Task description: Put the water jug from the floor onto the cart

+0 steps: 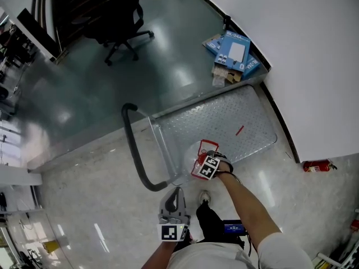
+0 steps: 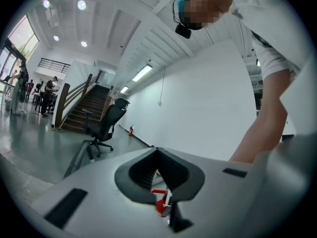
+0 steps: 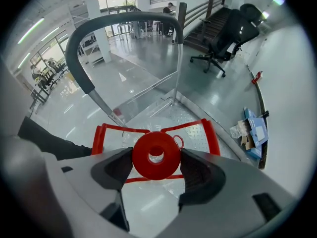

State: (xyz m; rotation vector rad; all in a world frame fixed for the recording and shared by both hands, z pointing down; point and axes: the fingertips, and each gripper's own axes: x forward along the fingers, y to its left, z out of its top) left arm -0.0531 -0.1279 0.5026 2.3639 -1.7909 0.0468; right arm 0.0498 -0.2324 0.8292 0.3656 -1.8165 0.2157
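Cart handle (image 1: 134, 150): dark, curved.
Left gripper (image 2: 157, 157): jaws together, nothing between them.
Water jug (image 1: 193, 153): clear, red-framed, at the near edge of the cart (image 1: 224, 119) deck, beside the handle uprights.
Right gripper (image 3: 156, 157): jaws clamped on the jug's red cap (image 3: 141, 155).

The left gripper (image 1: 176, 191) and right gripper (image 1: 210, 157) have pale grey shells with dark, scooped jaw pads; each bears a marker cube (image 1: 173, 232) of black-and-white squares; the person wears a white short sleeve (image 1: 280, 250), dark trousers (image 1: 210, 220) and a pale shoe (image 1: 205, 196).
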